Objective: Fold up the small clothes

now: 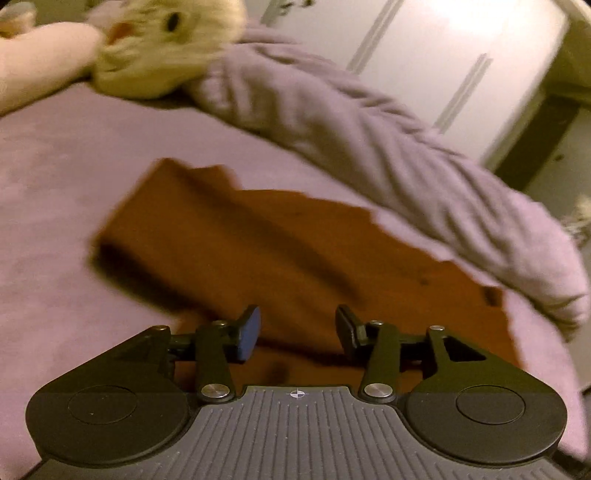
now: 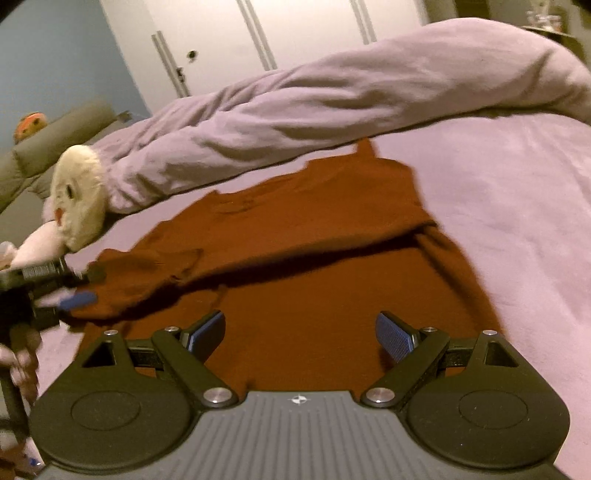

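Observation:
A small rust-brown garment [image 2: 303, 236] lies on the lilac bed sheet [image 2: 517, 206], with its left side folded over the middle. It also shows in the left wrist view [image 1: 258, 240]. My left gripper [image 1: 297, 330] is open and empty, low over the garment's near edge. It shows too at the left of the right wrist view [image 2: 79, 291], at the garment's left corner. My right gripper [image 2: 301, 332] is open wide and empty, just above the garment's near hem.
A rumpled lilac duvet [image 2: 332, 96] lies along the far side of the bed. A cream plush toy [image 2: 77, 192] rests at the left, also in the left wrist view [image 1: 147, 48]. White wardrobe doors [image 2: 258, 33] stand behind.

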A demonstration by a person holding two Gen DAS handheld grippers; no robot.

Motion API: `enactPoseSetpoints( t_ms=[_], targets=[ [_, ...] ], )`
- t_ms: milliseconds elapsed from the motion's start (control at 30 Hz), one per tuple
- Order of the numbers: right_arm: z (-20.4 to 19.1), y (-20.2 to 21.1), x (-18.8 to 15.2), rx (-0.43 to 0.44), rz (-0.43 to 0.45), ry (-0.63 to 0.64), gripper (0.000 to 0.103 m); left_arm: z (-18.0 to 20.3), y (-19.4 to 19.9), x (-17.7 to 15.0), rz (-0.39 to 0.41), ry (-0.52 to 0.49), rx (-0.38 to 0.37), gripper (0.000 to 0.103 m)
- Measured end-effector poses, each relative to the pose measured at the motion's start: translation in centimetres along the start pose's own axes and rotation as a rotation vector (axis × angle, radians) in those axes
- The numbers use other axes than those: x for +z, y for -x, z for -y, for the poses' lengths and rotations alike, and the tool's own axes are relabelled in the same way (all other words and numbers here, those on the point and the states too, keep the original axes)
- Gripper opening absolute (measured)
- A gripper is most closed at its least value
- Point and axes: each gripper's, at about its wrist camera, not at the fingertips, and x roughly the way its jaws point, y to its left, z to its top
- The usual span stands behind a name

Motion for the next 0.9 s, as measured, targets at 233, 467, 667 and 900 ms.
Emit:
enactPoseSetpoints(
  t_ms=[233,467,667,900],
  targets=[
    [-5.4,-5.8,2.5,0.241,-0.106,-0.032,0.041,-4.3,1.4,-1.6,-0.054,0.016,0.071,0.058],
    [-6.6,-11.6,5.3,0.278,-0.204,-0.171,0.042,-4.8,1.1,-2.9,-0.055,-0.019,0.061,0.061],
    [-6.4,-14.3,5.4,0.252,-0.279,-0.222,0.042,-4.7,1.0,-3.0,-0.055,-0.029,0.054,0.064],
    [-8.1,-15.8,5.2,0.296,-0.316,-0.196,0.005,-4.2,1.2,-2.7,-0.062,-0.025,0.066,0.069]
  ],
)
